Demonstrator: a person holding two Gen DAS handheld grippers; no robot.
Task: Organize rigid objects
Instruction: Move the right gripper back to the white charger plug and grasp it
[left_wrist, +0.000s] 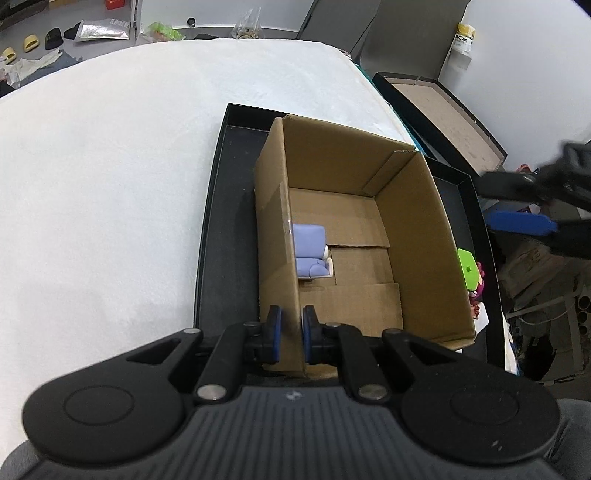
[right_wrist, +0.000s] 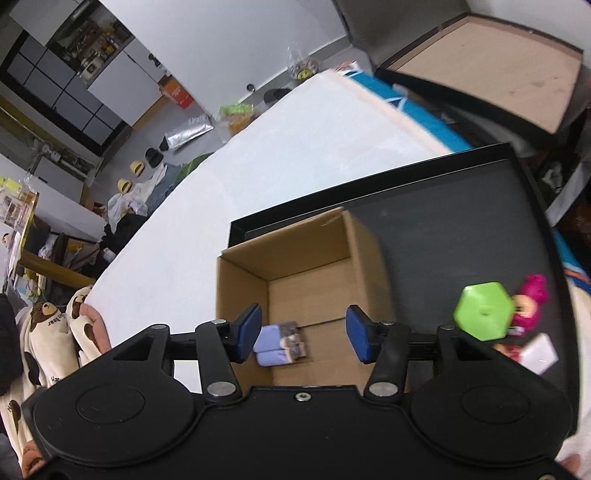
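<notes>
The left gripper (left_wrist: 291, 334) was pinched on the near left wall of the cardboard box (left_wrist: 413, 229), one blue pad outside the wall and one inside, the cardboard squeezed between them. The right gripper (right_wrist: 303, 334) hung above the near end of the same box with its blue pads spread wide and nothing between them; in the left wrist view it showed only as a blurred dark shape with a blue pad at the far right (left_wrist: 524, 221).

The box stood open-topped inside a shallow black tray (left_wrist: 229, 229), toward the tray's left part. On the box floor, against the left wall, lay a lavender toy figure (left_wrist: 309, 251) with a small pale piece at its side; from the right wrist view it sat just beyond the right gripper's left pad (right_wrist: 279, 343).

To the right of the box, on the tray's dark floor, a bright green hexagonal piece (right_wrist: 484, 310) lay touching a magenta doll figure (right_wrist: 532, 301), and a small white card (right_wrist: 540, 352) rested just near of them. The tray's right rim ran close beside these.

The tray sat on a white padded tabletop (left_wrist: 110, 184). Beyond the tabletop's far right edge another dark tray-like lid with a brown inside (right_wrist: 498, 70) leaned.
</notes>
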